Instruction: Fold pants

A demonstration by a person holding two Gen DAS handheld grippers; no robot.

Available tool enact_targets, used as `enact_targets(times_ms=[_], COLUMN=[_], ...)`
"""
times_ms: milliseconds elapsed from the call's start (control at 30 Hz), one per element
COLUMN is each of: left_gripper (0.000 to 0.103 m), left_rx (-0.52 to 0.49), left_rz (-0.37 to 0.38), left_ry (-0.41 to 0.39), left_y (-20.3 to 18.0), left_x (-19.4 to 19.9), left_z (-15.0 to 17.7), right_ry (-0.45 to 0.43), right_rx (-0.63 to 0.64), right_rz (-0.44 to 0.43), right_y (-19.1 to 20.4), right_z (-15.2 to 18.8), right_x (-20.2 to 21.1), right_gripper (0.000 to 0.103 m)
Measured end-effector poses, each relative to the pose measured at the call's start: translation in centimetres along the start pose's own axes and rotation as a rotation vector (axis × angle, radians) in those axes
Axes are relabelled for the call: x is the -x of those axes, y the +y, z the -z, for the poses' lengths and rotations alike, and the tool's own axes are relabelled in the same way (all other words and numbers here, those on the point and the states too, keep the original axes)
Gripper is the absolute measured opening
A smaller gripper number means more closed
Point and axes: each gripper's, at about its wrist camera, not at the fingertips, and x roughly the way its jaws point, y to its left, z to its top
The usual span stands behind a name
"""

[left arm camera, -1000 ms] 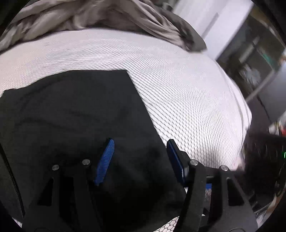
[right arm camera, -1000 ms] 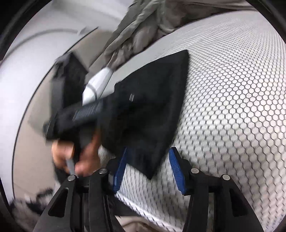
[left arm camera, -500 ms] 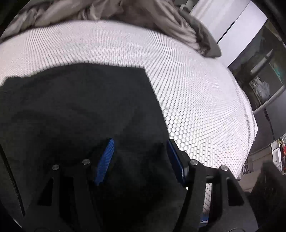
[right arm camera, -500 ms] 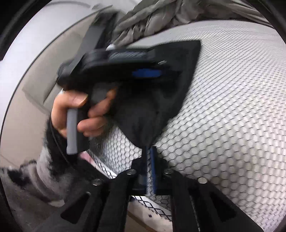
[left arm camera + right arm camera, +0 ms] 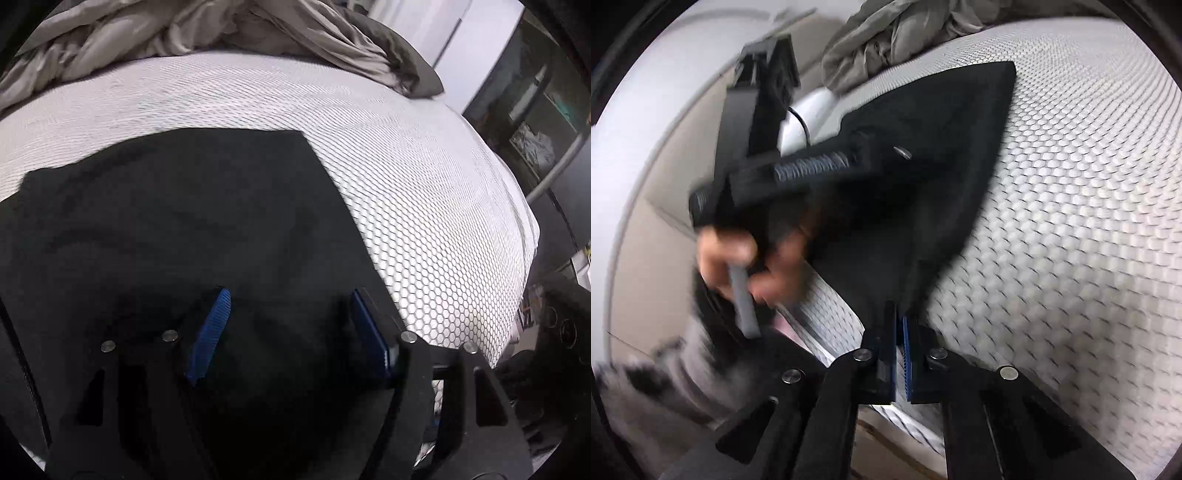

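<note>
Black pants (image 5: 923, 184) corner clamped in right gripper (image 5: 899, 325); left gripper (image 5: 288, 325) opening, unpinched.

The black fabric pants (image 5: 177, 229) are spread flat on the white honeycomb-patterned mattress (image 5: 424, 206), toward its near edge. Behind them, at the far side of the mattress, a rumpled grey blanket (image 5: 229, 29) is heaped. To the right of the mattress a dark shelving unit (image 5: 535, 110) is seen. The left gripper (image 5: 290, 332) is held over the near part of the pants, its jaws opening (no cloth is pinched between them). In the right wrist view, the near corner of the pants is clamped in the right gripper (image 5: 899, 332) at the mattress edge, and the person's left hand (image 5: 746, 266) is seen to the left of the pants, beyond that edge.
</note>
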Motion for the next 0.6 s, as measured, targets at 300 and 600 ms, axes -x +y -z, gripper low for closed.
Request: enact_targets(times_ms=[300,600], left_gripper=[0.065,0.079], left_rx=[-0.13,-0.353], left_rz=[0.062,-0.12], left_ry=[-0.041,-0.005], left_y=[-1.9,-5.8], left_x=[4.2,2.4], left_z=[5.2,9.9], right_ry=[-0.205,-0.16], right_rx=[-0.198,-0.25], right_rz=[0.013,0.049], right_y=[-3.7,-6.9], right_z=[-2.5,-9.3], right_x=[1.0,-3.1], right_gripper=[0.065,0.041])
